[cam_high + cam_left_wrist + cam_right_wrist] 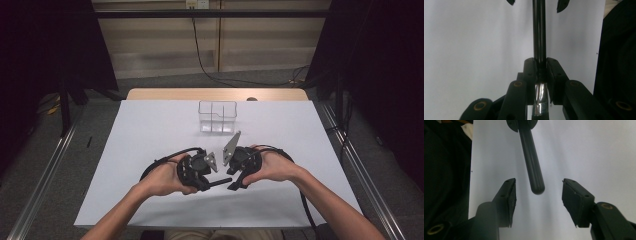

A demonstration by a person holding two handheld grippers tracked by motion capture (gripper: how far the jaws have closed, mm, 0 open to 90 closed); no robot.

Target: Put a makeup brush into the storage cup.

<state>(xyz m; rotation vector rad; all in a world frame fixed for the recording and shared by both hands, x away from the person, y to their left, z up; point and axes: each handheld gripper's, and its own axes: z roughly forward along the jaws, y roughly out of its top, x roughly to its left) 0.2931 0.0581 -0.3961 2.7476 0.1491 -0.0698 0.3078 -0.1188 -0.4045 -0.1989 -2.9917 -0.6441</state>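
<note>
A slim black pen (pixel 220 181) was held level above the table (pixel 150 130), near the middle of its near edge. The left gripper (pixel 539 65) was clamped on it: in the left gripper view both pads were pressed against the barrel, a shiny stretch of which showed below the jaws while the rest ran straight away from them. The pen's rounded free end (pixel 537 188) was seen in the right gripper view lying between the jaws of the right gripper (pixel 538 195), just short of the pads. Those jaws were parted, with bare white table visible on either side of the tip, and neither pad was touching it. In the high view the two grippers were seen facing each other, the left gripper (pixel 200 172) at the pen's left and the right gripper (pixel 239 172) at its right, each wrapped by a hand.

A clear plastic organiser (pixel 217 117), divided into compartments, stood well apart from the pen, towards the far edge of the table and near its middle. Nothing lay between the right gripper's pads and the pen's tip.
</note>
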